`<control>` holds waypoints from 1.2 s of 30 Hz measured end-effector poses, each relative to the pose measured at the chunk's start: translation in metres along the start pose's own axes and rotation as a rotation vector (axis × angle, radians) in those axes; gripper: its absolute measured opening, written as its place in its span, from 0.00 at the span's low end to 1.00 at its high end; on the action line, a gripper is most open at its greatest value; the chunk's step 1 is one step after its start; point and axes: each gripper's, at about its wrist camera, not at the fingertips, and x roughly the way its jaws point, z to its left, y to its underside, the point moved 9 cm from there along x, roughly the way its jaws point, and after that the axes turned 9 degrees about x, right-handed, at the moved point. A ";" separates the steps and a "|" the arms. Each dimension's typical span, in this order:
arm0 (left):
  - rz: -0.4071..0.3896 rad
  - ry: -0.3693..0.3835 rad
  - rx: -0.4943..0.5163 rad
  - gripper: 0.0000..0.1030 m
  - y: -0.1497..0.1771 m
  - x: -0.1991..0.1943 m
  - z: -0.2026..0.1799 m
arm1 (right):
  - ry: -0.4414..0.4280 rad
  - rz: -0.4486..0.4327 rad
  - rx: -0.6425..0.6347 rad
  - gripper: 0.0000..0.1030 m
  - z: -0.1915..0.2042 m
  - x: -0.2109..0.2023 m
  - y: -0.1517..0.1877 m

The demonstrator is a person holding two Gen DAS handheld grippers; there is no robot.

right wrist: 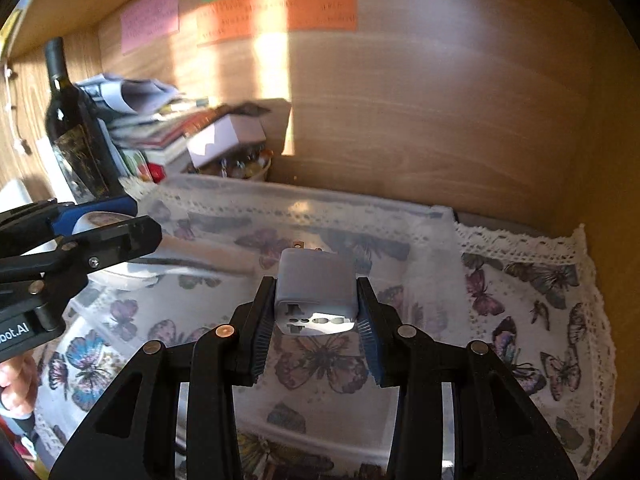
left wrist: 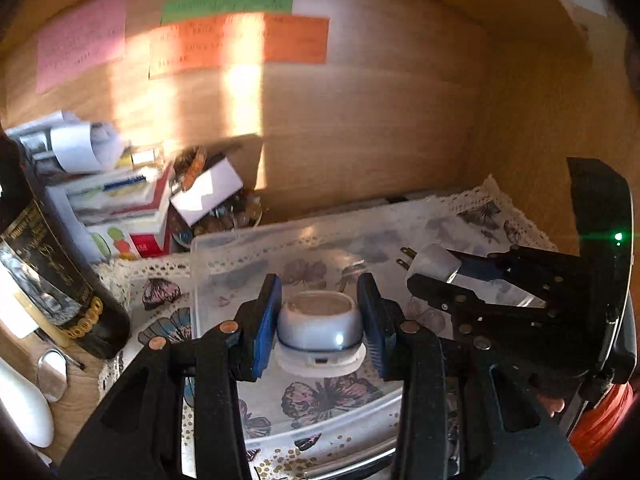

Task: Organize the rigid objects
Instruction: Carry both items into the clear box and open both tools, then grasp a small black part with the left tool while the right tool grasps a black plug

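Note:
My left gripper (left wrist: 320,320) is shut on a small round white-grey device (left wrist: 320,326) and holds it over a clear plastic tray (left wrist: 224,248). My right gripper (right wrist: 316,320) is shut on a white plug adapter (right wrist: 316,296) with metal prongs pointing away, above the same tray (right wrist: 424,240). In the left wrist view the right gripper (left wrist: 448,276) and the adapter (left wrist: 434,262) show at the right. In the right wrist view the left gripper (right wrist: 108,224) shows at the left with the round device (right wrist: 96,222) between its fingers.
A butterfly-print cloth with lace edge (right wrist: 540,288) lies under the tray. A dark wine bottle (right wrist: 76,136), stacked books and papers (right wrist: 160,128) and a bowl of small items (right wrist: 244,166) stand at the back left. Wooden walls (right wrist: 420,100) enclose the back and right. A spoon (left wrist: 52,372) lies left.

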 end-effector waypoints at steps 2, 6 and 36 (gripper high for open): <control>0.029 -0.005 -0.010 0.38 0.008 0.009 0.004 | 0.001 0.019 0.001 0.35 -0.001 0.007 0.002; 0.072 -0.012 -0.032 0.21 0.019 0.022 0.011 | -0.002 0.042 -0.003 0.35 -0.002 0.012 0.006; -0.094 -0.191 0.077 0.99 0.044 -0.096 -0.020 | 0.016 -0.236 0.032 0.82 -0.013 -0.130 0.012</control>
